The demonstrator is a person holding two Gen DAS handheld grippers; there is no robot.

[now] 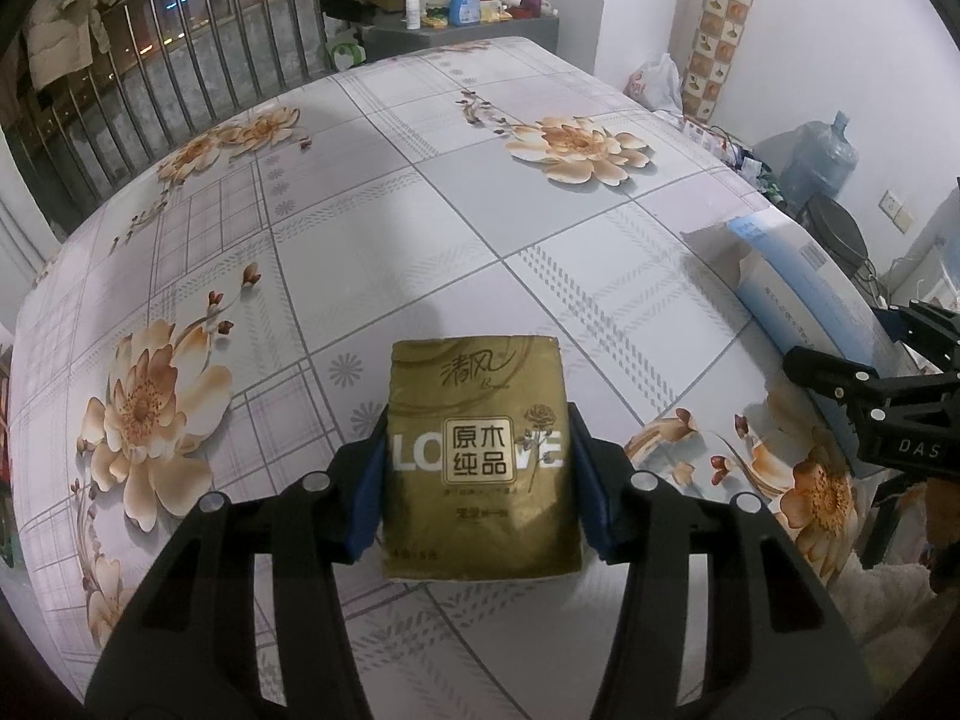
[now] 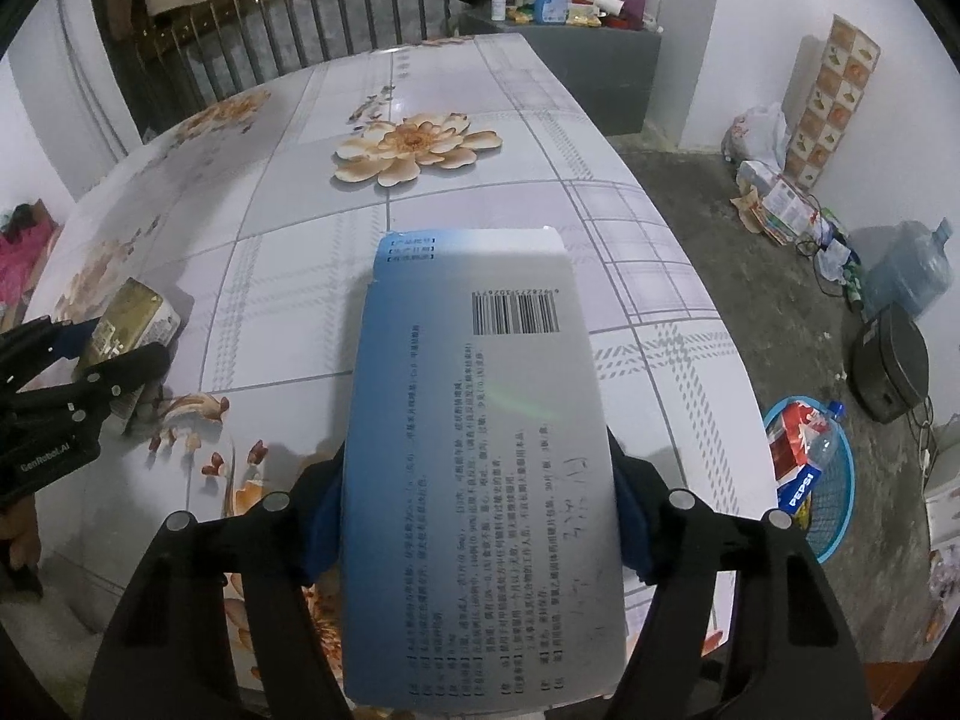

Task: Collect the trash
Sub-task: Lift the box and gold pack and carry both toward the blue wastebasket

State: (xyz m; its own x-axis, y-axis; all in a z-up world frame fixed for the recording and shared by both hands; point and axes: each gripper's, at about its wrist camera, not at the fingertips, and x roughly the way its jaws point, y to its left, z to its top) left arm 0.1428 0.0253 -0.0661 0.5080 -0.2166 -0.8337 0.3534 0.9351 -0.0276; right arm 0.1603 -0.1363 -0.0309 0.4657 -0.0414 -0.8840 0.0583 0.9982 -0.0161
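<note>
Flowered tablecloth (image 1: 420,228) covers the table. Left gripper (image 1: 477,462) is clamped on one gold tissue pack (image 1: 480,456), its blue pads pressing both sides. Right gripper (image 2: 480,516) grips one blue-and-white carton (image 2: 480,450). One blue basket (image 2: 831,480) of trash stands on the floor beside the table.

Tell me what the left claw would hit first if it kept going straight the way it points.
Already gripping the gold tissue pack, the left claw slants down, so the flowered tablecloth just beyond the pack would likely come first; depth is unclear.
</note>
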